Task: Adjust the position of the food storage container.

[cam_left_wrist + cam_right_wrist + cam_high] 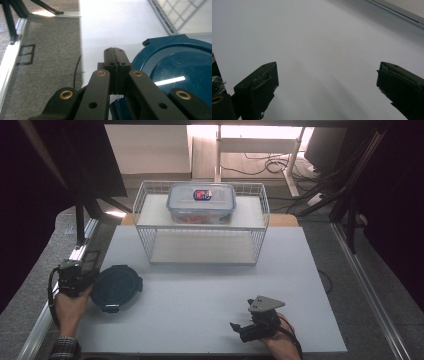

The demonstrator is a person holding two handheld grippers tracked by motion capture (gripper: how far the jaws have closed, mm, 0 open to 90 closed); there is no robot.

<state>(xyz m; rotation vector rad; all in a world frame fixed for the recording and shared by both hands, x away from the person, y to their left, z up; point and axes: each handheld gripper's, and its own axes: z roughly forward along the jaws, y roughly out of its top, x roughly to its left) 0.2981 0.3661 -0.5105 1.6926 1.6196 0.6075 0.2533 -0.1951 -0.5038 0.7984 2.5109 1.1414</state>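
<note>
L gripper [115, 53] jaws clenched w/ nothing between, just beside the blue lid [115, 286] lying flat at surface [210, 285] left edge. R gripper [327, 82] jaws released, apart over bare surface.

White table [200, 310] bears blue lid [116, 287], wire rack [202, 227].

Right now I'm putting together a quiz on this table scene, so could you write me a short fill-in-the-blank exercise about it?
1. The clear rectangular container sits on the ____ shelf of the white wire rack.
2. The round dark blue lid lies on the table beside the ____ gripper.
3. The jaws of the left gripper are ____.
4. The jaws of the right gripper stand ____, with nothing between them.

Missing words: top; left; shut; open
</note>
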